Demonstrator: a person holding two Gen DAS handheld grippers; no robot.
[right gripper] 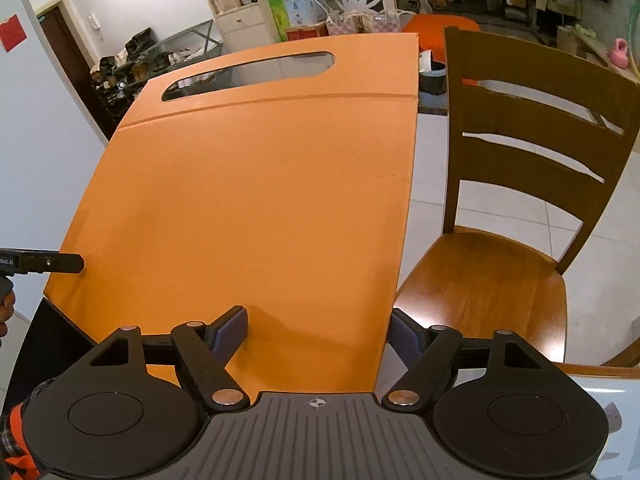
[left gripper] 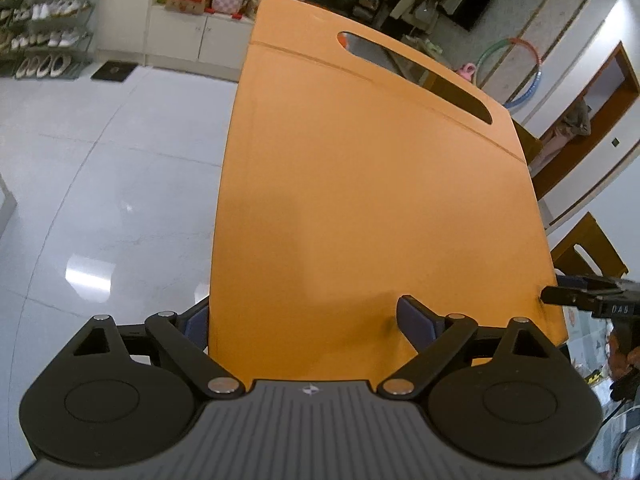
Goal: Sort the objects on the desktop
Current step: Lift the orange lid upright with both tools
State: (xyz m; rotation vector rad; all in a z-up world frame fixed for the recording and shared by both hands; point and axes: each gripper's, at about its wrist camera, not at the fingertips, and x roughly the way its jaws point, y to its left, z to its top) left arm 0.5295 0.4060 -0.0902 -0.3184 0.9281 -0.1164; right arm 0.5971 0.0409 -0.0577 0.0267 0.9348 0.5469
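White glossy floor tiles spread under both views, with shoe racks (left gripper: 40,20) along the far wall and a wooden chair (right gripper: 520,208) at the right. An orange board (left gripper: 376,200) with a long handle slot at its far end was held up off the floor between the two claws. The left claw (left gripper: 316,320) straddled the board's near left edge, its fingers apart, one on each side. The right claw (right gripper: 320,334) straddled the near right edge likewise, its fingers spread wide; whether either pad pressed the board could not be told.
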